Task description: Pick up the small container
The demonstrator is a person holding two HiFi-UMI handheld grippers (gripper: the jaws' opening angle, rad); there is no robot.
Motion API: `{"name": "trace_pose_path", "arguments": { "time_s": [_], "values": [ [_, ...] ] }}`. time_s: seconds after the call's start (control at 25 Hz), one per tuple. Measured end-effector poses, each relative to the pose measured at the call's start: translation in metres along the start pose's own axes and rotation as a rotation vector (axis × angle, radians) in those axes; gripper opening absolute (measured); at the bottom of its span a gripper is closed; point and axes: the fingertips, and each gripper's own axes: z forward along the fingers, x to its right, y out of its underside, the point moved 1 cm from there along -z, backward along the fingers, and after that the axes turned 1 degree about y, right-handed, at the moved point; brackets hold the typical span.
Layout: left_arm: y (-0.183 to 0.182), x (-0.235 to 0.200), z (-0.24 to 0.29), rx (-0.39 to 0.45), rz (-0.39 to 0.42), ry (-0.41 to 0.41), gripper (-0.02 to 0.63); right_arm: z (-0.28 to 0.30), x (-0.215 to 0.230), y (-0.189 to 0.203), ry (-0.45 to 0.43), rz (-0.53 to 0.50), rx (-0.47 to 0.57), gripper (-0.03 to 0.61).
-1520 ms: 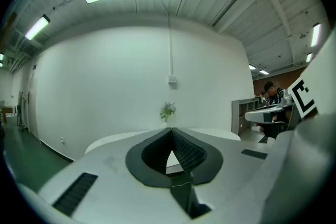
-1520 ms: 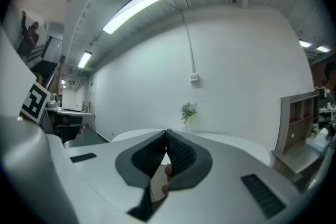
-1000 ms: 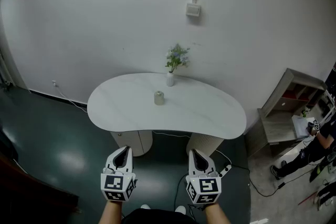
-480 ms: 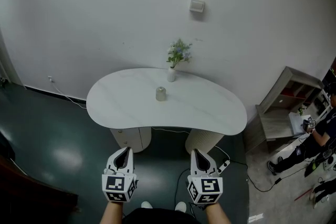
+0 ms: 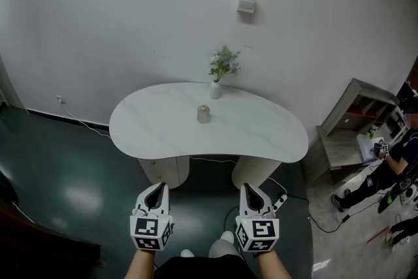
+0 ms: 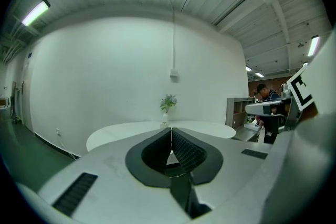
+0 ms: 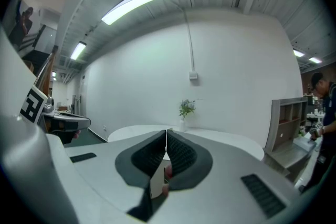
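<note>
1. The wall (image 5: 130,23) and the dark floor (image 5: 65,173) take up most of the head view.
2. The surface (image 5: 261,140) is white and bean-shaped, on 2 round legs, and sits right up against the wall. It's well ahead of both tools.
3. There's a shelf (image 5: 356,121) off to the right with a person (image 5: 395,170) next to it, partly cut off by the frame edge.
4. The left tool (image 5: 157,185) and right tool (image 5: 250,185) are side by side at the bottom of the head view, over the floor and short of the surface. In each tool's own view the jaws are pressed together with nothing in them.
5. A vase (image 5: 215,89) of flowers stands at the back edge of the surface.
6. The container (image 5: 204,114) is upright mid-surface, near the vase's front but not touching it. It's untouched, so I'd say none of the pick is done. Getting close, opening a tool, gripping and lifting are all left.
7. Hard to tell:
   - The container is too tiny to tell whether it has a lid.
   - In both tool views the jaws cover the spot where it should be.
   - There's a pinkish bit under the right tool's jaws that I can't make out.
</note>
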Motion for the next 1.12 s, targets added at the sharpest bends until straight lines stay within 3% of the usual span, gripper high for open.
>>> {"name": "trace_pose_path", "arguments": {
  "time_s": [0.48, 1.12],
  "values": [
    [0.001, -0.011, 0.02, 0.009, -0.009, 0.004, 0.012, 0.026, -0.001, -0.005, -0.007, -0.007, 0.021, 0.066],
    [0.004, -0.024, 0.083, -0.05, 0.013, 0.006, 0.012, 0.092, 0.027, 0.005, -0.011, 0.04, -0.009, 0.066]
  ]
}}
